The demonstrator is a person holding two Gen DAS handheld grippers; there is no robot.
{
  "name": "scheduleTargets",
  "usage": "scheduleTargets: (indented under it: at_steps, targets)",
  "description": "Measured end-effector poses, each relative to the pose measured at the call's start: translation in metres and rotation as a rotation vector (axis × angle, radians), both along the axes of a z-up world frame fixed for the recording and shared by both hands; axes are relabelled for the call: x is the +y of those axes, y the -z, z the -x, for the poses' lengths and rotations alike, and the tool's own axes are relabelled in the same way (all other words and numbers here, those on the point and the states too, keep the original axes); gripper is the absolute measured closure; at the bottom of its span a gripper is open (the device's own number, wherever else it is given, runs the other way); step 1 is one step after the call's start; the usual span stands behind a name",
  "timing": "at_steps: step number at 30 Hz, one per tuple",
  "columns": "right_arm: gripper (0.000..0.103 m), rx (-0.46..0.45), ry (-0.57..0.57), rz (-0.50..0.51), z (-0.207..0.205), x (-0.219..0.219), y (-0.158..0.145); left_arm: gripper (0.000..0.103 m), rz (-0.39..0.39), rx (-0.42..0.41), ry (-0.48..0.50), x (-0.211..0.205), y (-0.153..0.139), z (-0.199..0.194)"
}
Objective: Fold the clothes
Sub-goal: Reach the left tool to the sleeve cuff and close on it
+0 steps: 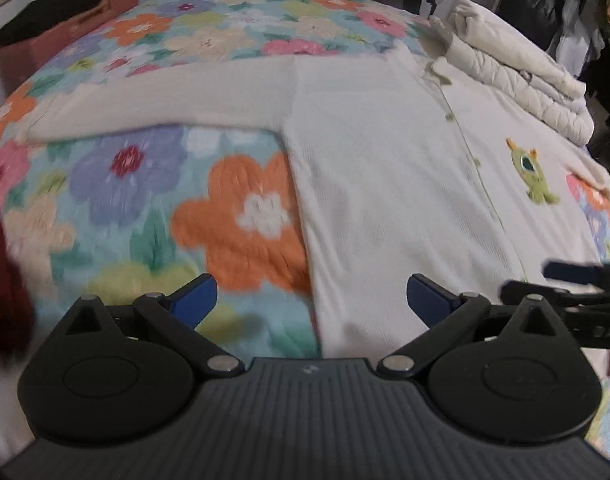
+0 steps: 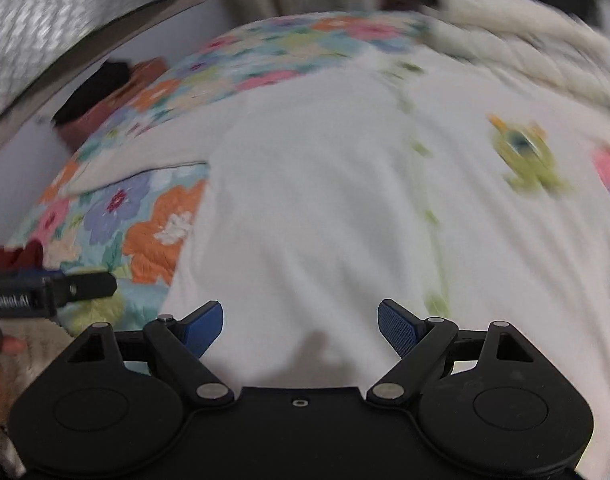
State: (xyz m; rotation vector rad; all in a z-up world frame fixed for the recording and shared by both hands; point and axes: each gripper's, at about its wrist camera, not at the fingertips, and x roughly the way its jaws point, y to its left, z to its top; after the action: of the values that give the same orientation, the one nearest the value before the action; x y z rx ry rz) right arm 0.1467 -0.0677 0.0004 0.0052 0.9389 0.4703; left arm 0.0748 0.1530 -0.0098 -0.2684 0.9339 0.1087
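Observation:
A cream button-up top with a green monster patch lies flat on the floral bedspread, one sleeve stretched out to the left. My left gripper is open and empty, above the top's lower left edge. My right gripper is open and empty, above the top's lower middle; the patch is to its upper right. Each gripper shows at the edge of the other's view: the right one and the left one.
A folded cream quilted blanket lies at the bed's far right. A brown case with a black item on it stands at the far left. Dark red cloth is at the left edge. Clothes hang at the back right.

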Motion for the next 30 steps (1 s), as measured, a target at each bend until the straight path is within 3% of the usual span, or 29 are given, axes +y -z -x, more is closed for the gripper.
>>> scheduleTargets:
  at_steps: [3,7,10,12,13,16,18,20,21,22,25,27,30]
  targets:
    - [0.015,-0.06,-0.124,0.017,-0.037,0.038,-0.008,0.0,-0.003,-0.024,-0.111,0.045,-0.012,-0.037]
    - [0.017,-0.037,-0.248,0.048,-0.087,0.082,-0.021,0.003,0.052,-0.022,-0.317,0.113,-0.011,-0.092]
    - [0.018,-0.141,-0.437,0.232,-0.111,0.125,-0.021,0.005,0.165,-0.054,-0.407,0.168,0.013,-0.118]
    - [0.018,-0.225,-0.455,0.361,-0.125,0.147,-0.013,0.013,0.232,-0.105,-0.504,0.202,0.031,-0.108]
    - [0.018,-0.251,-0.444,0.379,-0.132,0.152,-0.01,0.014,0.24,-0.126,-0.533,0.215,0.038,-0.1]
    - [0.022,-0.26,-0.464,0.265,-0.137,0.16,0.0,0.028,0.211,-0.168,-0.666,0.255,0.049,-0.083]
    - [0.025,-0.274,-0.484,0.225,-0.136,0.169,0.01,0.028,0.165,-0.199,-0.747,0.273,0.051,-0.078]
    - [0.036,-0.286,-0.486,0.204,-0.139,0.179,0.021,0.029,0.163,-0.228,-0.797,0.289,0.061,-0.078]
    - [0.05,-0.28,-0.486,0.196,-0.141,0.183,0.026,0.032,0.187,-0.204,-0.816,0.298,0.07,-0.083]
    - [0.061,-0.264,-0.485,0.194,-0.145,0.187,0.03,0.044,0.211,-0.17,-0.842,0.306,0.083,-0.089]
    - [0.07,-0.223,-0.46,0.189,-0.155,0.188,0.036,0.053,0.238,-0.11,-0.893,0.326,0.108,-0.106]
    - [0.069,-0.218,-0.44,0.187,-0.158,0.18,0.035,0.053,0.189,-0.108,-0.878,0.328,0.109,-0.114]
    - [0.067,-0.211,-0.394,0.169,-0.164,0.16,0.032,0.028,0.149,-0.102,-0.865,0.338,0.114,-0.122]
